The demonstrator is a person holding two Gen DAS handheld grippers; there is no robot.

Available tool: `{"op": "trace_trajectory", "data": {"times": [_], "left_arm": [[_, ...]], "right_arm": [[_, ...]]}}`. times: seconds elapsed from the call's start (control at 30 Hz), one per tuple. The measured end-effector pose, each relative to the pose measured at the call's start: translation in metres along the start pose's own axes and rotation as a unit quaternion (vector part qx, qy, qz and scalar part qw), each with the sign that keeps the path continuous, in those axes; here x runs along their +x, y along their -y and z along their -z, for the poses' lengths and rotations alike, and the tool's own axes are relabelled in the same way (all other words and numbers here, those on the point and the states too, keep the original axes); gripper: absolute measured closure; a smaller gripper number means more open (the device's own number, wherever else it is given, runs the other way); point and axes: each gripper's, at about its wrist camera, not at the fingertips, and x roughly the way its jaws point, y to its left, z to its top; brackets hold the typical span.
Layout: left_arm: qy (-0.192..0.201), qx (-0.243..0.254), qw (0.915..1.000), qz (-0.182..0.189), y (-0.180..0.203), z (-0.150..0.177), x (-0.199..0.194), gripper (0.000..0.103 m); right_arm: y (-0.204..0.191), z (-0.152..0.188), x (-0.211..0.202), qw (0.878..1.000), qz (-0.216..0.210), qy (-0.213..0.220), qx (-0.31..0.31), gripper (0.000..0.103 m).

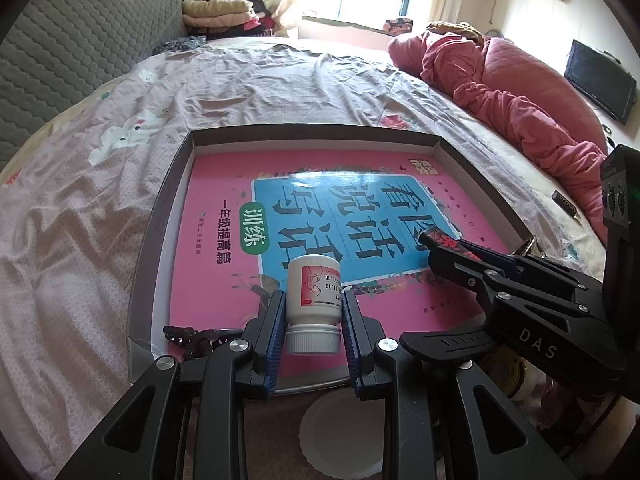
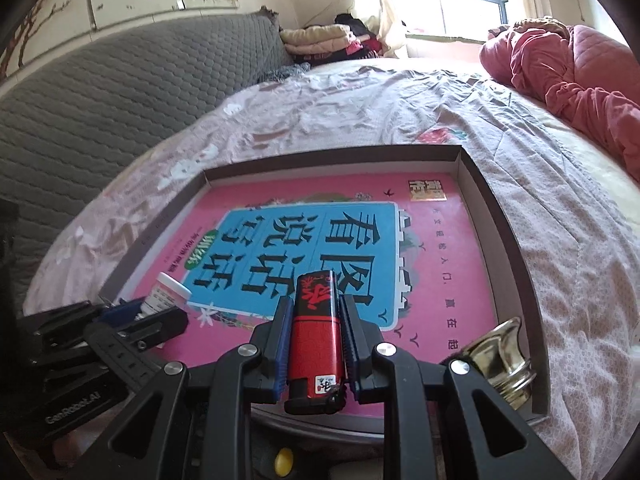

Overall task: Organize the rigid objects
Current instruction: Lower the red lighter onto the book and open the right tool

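On the bed [image 1: 100,200] sits a shallow grey tray [image 1: 160,216] w/ a pink book [image 1: 224,280] flat inside it, filling nearly the whole floor.

At the tray's near-left corner lies a black hair clip [image 1: 192,338], just beside the left gripper [image 1: 313,308]. That gripper is clamped on a white pill bottle [image 1: 313,292]: long axis runs along the fingers, cap toward the wrist, base pointing to the tray's far edge. It's over the near edge of the tray, left of centre; can't tell if it touches the book.

Centre-right, the right gripper [image 2: 314,340] is closed around a red-and-black lighter [image 2: 316,332], long axis also along the fingers, black valve end toward the wrist, other end aimed at the far edge. It's above the near edge, over the book.

At the near-right corner a gold bell-shaped thing [image 2: 500,360] stands against the right wall, just beside the right gripper's outer finger.

Far half of the book is bare; both far corners open. The two grippers are near each other, apart. A pink quilt [image 1: 520,100] is heaped beyond the tray's right edge.
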Motion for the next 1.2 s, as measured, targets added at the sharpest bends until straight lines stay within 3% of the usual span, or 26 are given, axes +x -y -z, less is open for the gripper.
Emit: {"op": "trace_trajectory", "data": {"times": [0.43,1.0,1.2], "left_arm": [[-0.026,0.0,0.9997,-0.001,-0.001,-0.005,0.006,0.076],[-0.06,0.001,0.9982,-0.004,0.001,-0.014,0.014,0.076],[-0.065,-0.005,0.9978,-0.011,-0.001,-0.013,0.012,0.076]], "right_arm": [[0.001,0.0,0.002,1.0,-0.006,-0.016,-0.001,0.079],[0.008,-0.005,-0.031,0.997,-0.029,0.069,0.022,0.071],[0.013,-0.005,-0.036,0.996,-0.028,0.08,0.031,0.07]]}}
